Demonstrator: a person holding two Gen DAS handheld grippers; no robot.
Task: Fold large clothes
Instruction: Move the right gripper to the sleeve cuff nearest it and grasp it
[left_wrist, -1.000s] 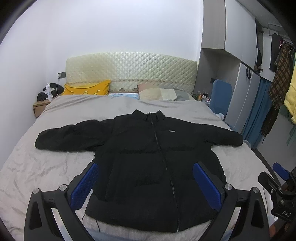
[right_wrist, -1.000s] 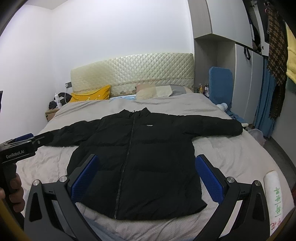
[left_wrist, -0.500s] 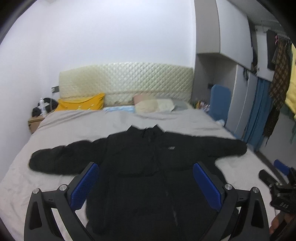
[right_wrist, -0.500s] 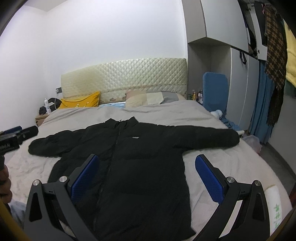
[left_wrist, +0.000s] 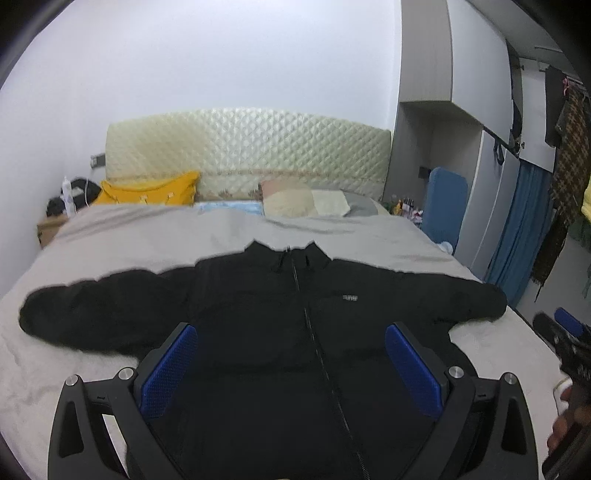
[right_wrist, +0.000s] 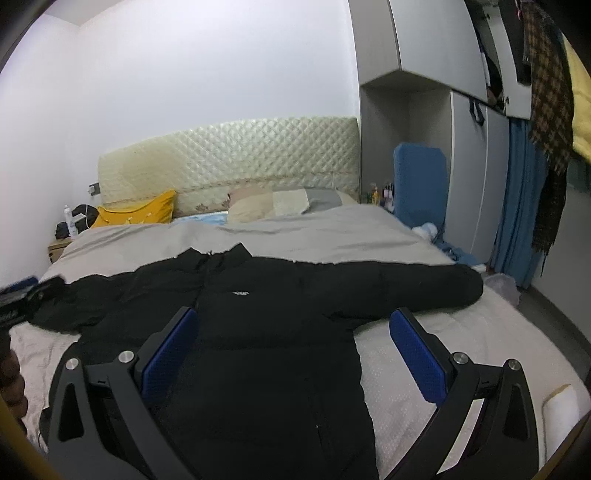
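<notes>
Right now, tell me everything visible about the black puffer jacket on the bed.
The black puffer jacket looks padded and matte. It lies flat, front up, on the grey bedcover, sleeves spread wide to both sides and collar towards the headboard. Its centre zip is closed, with a small white logo on the chest. Neither open gripper touches it.
</notes>
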